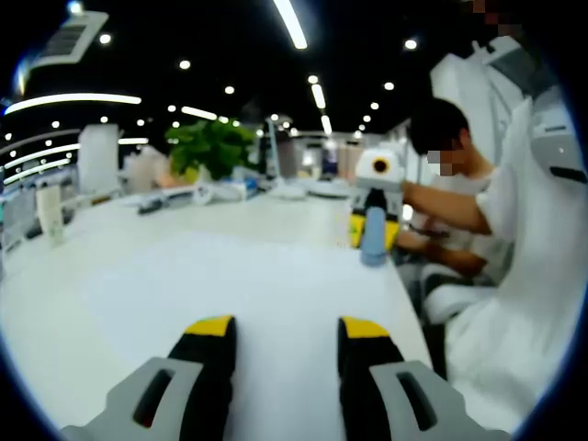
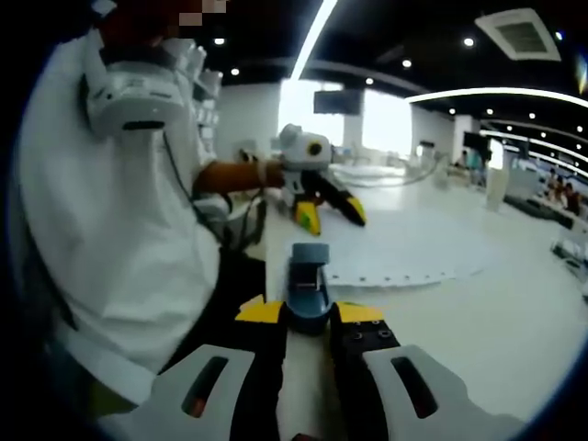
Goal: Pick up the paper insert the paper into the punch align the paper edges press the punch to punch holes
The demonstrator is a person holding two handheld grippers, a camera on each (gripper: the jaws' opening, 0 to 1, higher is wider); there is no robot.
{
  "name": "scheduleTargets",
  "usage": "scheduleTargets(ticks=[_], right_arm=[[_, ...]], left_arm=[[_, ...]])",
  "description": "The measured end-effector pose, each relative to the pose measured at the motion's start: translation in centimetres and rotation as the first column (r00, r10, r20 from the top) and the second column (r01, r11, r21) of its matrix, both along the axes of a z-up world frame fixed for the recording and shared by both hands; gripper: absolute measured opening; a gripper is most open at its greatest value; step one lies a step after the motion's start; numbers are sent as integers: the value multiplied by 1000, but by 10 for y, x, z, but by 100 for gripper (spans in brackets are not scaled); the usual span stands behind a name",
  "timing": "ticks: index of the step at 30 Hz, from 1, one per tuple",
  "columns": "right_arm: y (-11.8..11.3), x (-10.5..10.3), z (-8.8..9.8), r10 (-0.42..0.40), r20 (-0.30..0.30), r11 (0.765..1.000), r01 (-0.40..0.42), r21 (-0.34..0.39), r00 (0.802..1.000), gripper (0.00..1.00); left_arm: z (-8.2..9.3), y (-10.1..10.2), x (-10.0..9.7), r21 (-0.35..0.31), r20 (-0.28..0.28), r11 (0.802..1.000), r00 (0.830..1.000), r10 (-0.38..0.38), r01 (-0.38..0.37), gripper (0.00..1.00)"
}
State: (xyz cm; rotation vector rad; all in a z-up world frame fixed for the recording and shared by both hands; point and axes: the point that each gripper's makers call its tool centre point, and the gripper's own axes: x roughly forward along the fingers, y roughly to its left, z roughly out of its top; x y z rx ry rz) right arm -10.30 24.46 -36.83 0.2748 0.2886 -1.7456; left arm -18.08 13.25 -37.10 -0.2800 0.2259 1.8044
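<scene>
White office table (image 2: 514, 312) carries punched paper (image 2: 404, 262); right gripper (image 2: 310, 314) jaws clamp the blue punch (image 2: 309, 280) (pressing stage), left gripper (image 1: 287, 331) jaws wide, empty; next, release.

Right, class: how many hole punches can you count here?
1: the blue hole punch is gripped between the right tool's tips, at the table edge. Others may be hidden.

Open table (image 2: 514, 303) right of the punch (image 2: 309, 287), paper (image 2: 404, 262) lying flat there. Left of the punch: table edge, person's body (image 2: 129, 239) close. Beyond the punch, left gripper (image 2: 329, 213) blocks the straight path.
</scene>
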Motion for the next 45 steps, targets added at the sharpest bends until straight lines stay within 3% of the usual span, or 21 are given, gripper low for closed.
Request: scheduleTargets(ticks=[15,20,27,30,35,40,45], right_arm=[[1,-1,1,10,-6,1000,-10,-8,1000,23],[1,-1,8,0,-5,999,0,-36,1000,24],[8,0,10,-37,-4,999,37,-38,999,27],[15,1,12,-77,9,996,77,-34,997,28],[24,-2,20,-181,61,979,185,-85,982,28],[38,3,38,-268,42,948,271,-165,963,27],[53,12,50,-363,9,914,358,-190,932,26]], left_arm=[[0,0,0,0,-1,1000,1000,1,-1,45],[1,2,6,6,12,1000,1000,-26,26,55],[25,5,14,104,44,994,998,-50,45,54],[38,23,34,90,-17,988,992,-126,127,53],[49,71,64,86,-56,960,963,-264,268,51],[33,115,80,7,-86,925,922,-379,381,45],[17,129,78,-44,-94,914,909,-406,403,44]])
